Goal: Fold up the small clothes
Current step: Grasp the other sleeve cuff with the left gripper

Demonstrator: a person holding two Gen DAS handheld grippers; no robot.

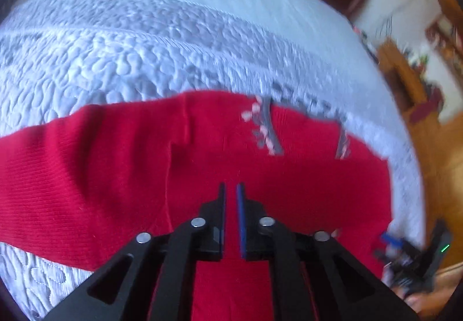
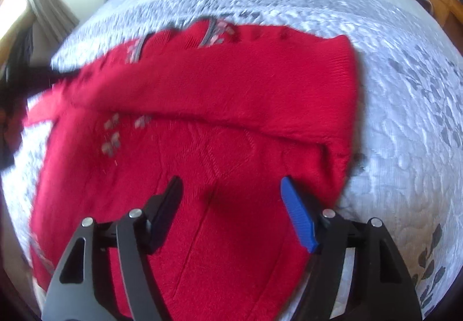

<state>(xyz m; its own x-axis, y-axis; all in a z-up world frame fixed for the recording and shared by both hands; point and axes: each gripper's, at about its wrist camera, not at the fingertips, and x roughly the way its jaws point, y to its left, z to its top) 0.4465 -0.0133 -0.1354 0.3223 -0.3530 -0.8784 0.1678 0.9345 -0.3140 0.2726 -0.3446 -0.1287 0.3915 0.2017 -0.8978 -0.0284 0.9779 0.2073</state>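
Observation:
A red knit sweater with grey and pink embroidery lies on the bed, one part folded over its body. My left gripper hovers over the red cloth. Its jaws stand only a narrow slit apart, and nothing is pinched between them. My right gripper hangs over the sweater's lower half near its right edge, with the jaws wide apart and empty. Its blue pad and black finger frame bare red knit. In the left wrist view the right gripper shows blurred at the sweater's right edge.
The sweater rests on a pale blue-grey quilted bedspread with a leaf print. A wooden floor and furniture lie beyond the bed's right edge. A curtain hangs at the far left. A blurred dark shape sits at the sweater's left end.

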